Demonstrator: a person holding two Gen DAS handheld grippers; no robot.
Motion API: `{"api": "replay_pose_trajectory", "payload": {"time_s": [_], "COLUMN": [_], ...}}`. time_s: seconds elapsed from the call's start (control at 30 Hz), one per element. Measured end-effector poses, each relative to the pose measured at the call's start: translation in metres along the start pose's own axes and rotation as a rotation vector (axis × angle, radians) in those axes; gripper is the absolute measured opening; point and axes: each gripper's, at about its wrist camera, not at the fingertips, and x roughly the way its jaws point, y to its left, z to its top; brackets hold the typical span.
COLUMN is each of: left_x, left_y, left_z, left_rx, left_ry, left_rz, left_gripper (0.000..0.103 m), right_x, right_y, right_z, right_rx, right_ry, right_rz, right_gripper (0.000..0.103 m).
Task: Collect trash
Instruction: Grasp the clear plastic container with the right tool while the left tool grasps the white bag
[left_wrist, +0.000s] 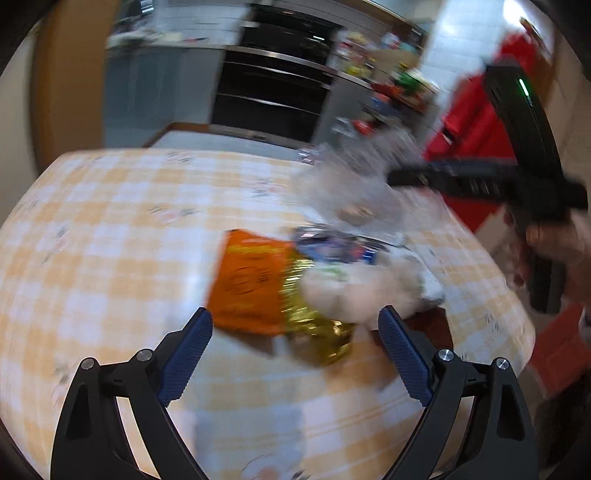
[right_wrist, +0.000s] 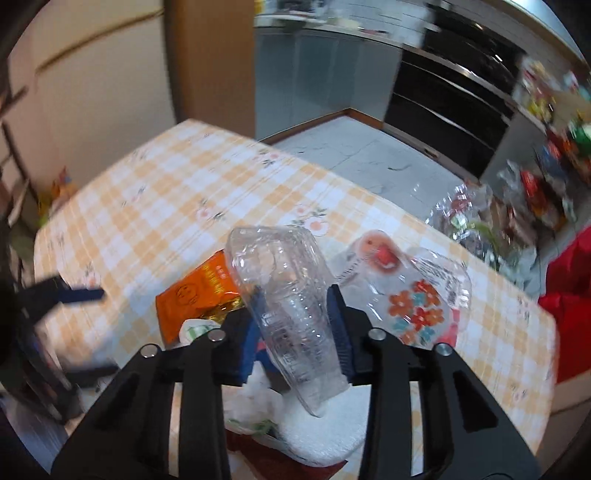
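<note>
A heap of trash lies on the table (left_wrist: 110, 240) with the orange-checked cloth. It holds an orange snack packet (left_wrist: 247, 288) with gold foil (left_wrist: 317, 332), crumpled white paper (left_wrist: 362, 291) and a blue wrapper (left_wrist: 332, 251). My left gripper (left_wrist: 295, 314) hangs open just above the packet and the foil, with nothing gripped. My right gripper (right_wrist: 297, 302) is shut on a clear plastic container (right_wrist: 284, 280), lifted over the heap. Seen from the left wrist, that container (left_wrist: 354, 177) is a blur at the right gripper's black body (left_wrist: 461, 181). The orange packet (right_wrist: 199, 291) and the left gripper (right_wrist: 88, 332) show at the left.
A clear lid with a flower print (right_wrist: 417, 299) and a white foam tray (right_wrist: 321, 424) lie beside the heap. A crumpled clear bag (right_wrist: 465, 218) sits at the table's far edge. A red object (right_wrist: 569, 314) stands off the right side. Beyond are a black oven (left_wrist: 273, 85) and cluttered shelves (right_wrist: 554, 147).
</note>
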Motion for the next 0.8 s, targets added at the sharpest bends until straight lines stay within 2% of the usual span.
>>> {"api": "replay_pose_trajectory", "payload": {"time_s": [0.07, 0.13, 0.27, 0.33, 0.43, 0.57, 0.63, 0.73, 0.77, 0.8], "left_x": [0.018, 0.033, 0.05, 0.058, 0.071, 0.083, 0.085, 0.095, 0.098, 0.099], "left_y": [-0.023, -0.031, -0.023, -0.014, 0.008, 0.028, 0.029, 0.024, 0.023, 0.022], "left_z": [0.004, 0.006, 0.009, 0.01, 0.01, 0.009, 0.01, 0.011, 0.01, 0.01], "left_rx": [0.082, 0.066, -0.119, -0.228, -0.443, -0.692, -0.744, -0.756, -0.765, -0.771], "left_ry": [0.033, 0.078, 0.113, 0.136, 0.173, 0.188, 0.197, 0.217, 0.221, 0.221], "left_rz": [-0.015, -0.036, -0.108, -0.136, -0.164, -0.226, -0.243, -0.228, -0.228, -0.228], "left_gripper": [0.089, 0.089, 0.088, 0.083, 0.078, 0.077, 0.077, 0.077, 0.073, 0.062], "right_x": [-0.004, -0.009, -0.018, -0.02, -0.021, -0.021, -0.021, -0.02, -0.021, -0.021], "right_y": [-0.014, -0.027, -0.039, -0.039, -0.037, -0.04, -0.042, -0.045, -0.047, -0.049], "right_z": [-0.002, -0.006, -0.018, -0.025, -0.033, -0.04, -0.044, -0.051, -0.054, -0.057], "right_rx": [0.056, 0.105, 0.15, 0.144, 0.142, 0.154, 0.162, 0.184, 0.196, 0.207], "right_ry": [-0.006, -0.029, -0.052, -0.055, -0.059, -0.058, -0.054, -0.051, -0.049, -0.049], "right_rz": [0.003, 0.008, 0.004, 0.001, -0.003, -0.002, -0.004, -0.002, -0.001, 0.001], "right_gripper": [0.033, 0.032, 0.031, 0.031, 0.03, 0.03, 0.029, 0.028, 0.028, 0.028]}}
